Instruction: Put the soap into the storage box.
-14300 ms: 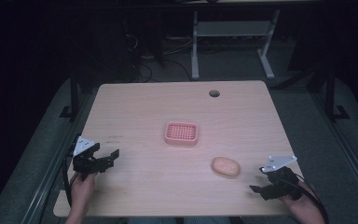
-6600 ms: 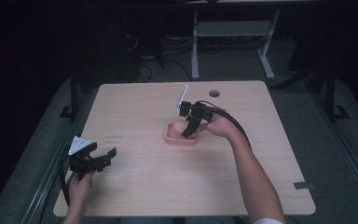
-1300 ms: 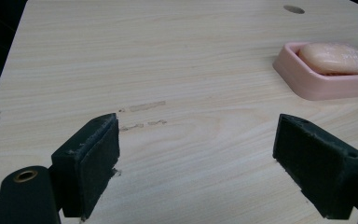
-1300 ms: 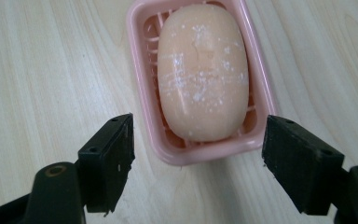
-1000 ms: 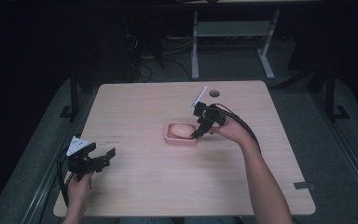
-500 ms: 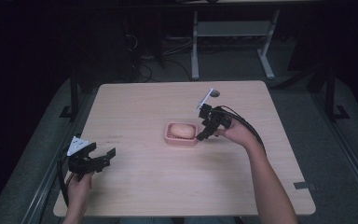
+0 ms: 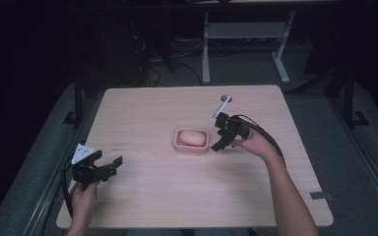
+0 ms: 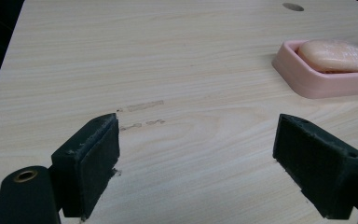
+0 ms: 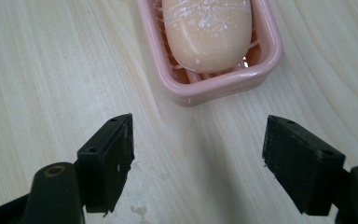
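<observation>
A bar of soap (image 7: pixel 192 137) lies in its pink soap dish (image 7: pixel 192 147) mid-desk (image 7: pixel 152 196), the right gripper (image 7: pixel 222 139) just beside it, jaws spread and empty, while the left gripper (image 7: pixel 109 166) idles spread at the near-left edge.

A bar of soap (image 7: pixel 192 137) lies in a pink dish (image 7: pixel 192 147) mid-table (image 7: pixel 152 206), the right gripper (image 7: pixel 222 140) just beside it.

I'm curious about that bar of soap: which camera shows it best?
The right gripper view: the soap is close and large, lying in its pink dish, white flecks visible. The left gripper view shows it side-on, far off. The high view shows a small pale oval.
</observation>
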Motion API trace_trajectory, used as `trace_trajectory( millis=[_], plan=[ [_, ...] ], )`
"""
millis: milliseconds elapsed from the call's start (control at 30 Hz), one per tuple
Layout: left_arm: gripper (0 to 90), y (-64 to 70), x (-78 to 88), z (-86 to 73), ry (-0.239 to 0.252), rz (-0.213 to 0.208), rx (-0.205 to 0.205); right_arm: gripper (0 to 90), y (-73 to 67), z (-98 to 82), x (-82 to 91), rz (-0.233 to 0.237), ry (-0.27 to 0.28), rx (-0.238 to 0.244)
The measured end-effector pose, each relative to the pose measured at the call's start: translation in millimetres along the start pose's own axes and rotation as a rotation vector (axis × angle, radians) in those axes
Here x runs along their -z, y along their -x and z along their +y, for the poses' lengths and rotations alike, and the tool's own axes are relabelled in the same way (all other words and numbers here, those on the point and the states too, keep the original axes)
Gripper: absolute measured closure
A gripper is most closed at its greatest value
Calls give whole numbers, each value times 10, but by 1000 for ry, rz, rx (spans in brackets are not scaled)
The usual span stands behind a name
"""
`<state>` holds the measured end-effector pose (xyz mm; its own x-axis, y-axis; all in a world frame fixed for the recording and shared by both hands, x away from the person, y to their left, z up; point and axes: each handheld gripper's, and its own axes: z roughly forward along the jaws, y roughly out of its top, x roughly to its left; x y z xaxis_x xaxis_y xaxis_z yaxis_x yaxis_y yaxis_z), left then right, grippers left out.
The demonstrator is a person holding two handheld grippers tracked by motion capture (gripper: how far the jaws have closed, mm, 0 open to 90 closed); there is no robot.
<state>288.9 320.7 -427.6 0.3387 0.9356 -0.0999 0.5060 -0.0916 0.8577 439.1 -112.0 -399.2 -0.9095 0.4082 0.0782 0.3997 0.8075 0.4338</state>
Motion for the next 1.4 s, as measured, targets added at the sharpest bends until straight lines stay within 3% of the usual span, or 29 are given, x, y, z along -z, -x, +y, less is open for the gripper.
trace_trajectory(
  millis=[733, 867, 1200, 1400],
  plan=[
    [142, 12, -2, -3, -1, -1, -1, 241, -37, -312, 13, 4, -7, -35],
    [143, 10, -4, -4, -1, -2, -3, 241, -48, -348, 37, 0, 18, -37],
    [142, 13, -5, -5, -1, 0, -2, 237, -65, -476, 44, 0, 9, -53],
    [143, 17, -5, -3, -3, 1, -5, 237, -87, -530, 93, -9, 36, -51]
  ],
)
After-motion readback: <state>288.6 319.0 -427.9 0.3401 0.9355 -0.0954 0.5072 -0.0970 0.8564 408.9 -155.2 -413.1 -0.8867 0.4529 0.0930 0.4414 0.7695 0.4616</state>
